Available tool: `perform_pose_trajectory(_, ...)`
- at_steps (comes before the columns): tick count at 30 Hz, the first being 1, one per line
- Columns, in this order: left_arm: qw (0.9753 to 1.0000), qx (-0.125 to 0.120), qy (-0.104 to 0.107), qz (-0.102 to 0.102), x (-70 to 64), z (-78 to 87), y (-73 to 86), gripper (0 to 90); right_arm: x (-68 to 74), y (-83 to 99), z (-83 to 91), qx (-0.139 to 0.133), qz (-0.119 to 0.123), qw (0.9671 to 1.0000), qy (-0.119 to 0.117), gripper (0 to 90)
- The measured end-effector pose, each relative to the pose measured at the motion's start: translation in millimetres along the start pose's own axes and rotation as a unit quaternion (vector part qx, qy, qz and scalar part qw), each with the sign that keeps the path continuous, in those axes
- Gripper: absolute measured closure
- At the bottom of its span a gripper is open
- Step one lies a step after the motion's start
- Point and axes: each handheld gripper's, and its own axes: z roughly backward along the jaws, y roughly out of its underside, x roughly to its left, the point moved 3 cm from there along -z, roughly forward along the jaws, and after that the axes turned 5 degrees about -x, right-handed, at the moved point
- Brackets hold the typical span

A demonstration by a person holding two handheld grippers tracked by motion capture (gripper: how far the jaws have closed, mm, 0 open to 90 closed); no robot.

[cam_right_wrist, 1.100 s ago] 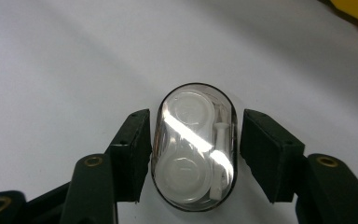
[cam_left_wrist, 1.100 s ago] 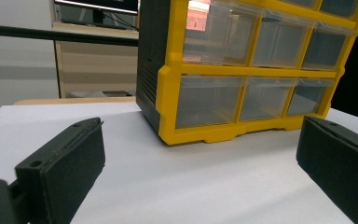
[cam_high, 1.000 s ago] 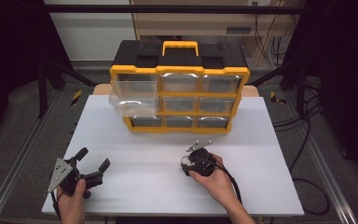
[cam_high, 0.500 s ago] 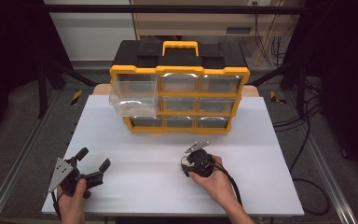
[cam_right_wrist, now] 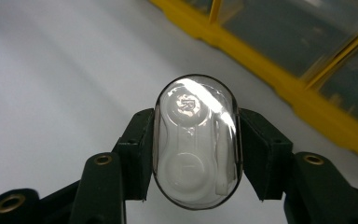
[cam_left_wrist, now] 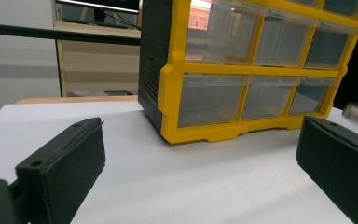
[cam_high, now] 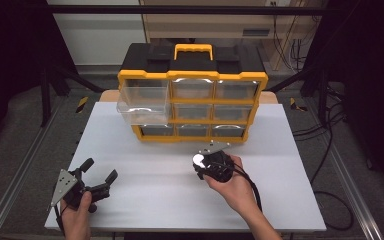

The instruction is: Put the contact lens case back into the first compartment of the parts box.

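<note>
Two tools in hand. Right tool [cam_right_wrist: 196, 154]: jaws closed on a clear oval contact-lens case [cam_right_wrist: 196, 149], gripped across its narrow sides, an "R" embossed on the upper cap; in the high view it is held [cam_high: 200, 161] just above the bench [cam_high: 145, 200], near the front of the organizer. Left tool [cam_high: 99, 176]: jaws spread wide, holding nothing, low over the near left corner of the bench, pointed toward the cabinet. Yellow-and-black drawer organizer [cam_high: 192, 102]: nine clear drawers in three rows, the top-left drawer [cam_high: 142, 104] pulled out, the others shut. Judged step: carrying the case to the open drawer.

Risks: the case is smooth, rounded plastic pinched on curved flanks, so a tilt or a loosened squeeze could let it slide out. The drawer juts past the frame, so a low approach could knock its front.
</note>
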Motion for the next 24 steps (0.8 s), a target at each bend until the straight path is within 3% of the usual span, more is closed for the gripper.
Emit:
perform_pose_trajectory(12, 1.0, 0.0, 0.0, 0.001, 0.0, -0.2, 0.2, 1.0, -0.4, -58.5, 44.2, -0.056, 0.048, 0.997, 0.022, 49.1)
perform_pose_trajectory(24, 1.0, 0.001, 0.001, 0.001, -0.6, -0.3, 0.5, 1.1, -3.6, -93.3, 68.7, -0.092, 0.06, 0.9934, 0.034, 49.1)
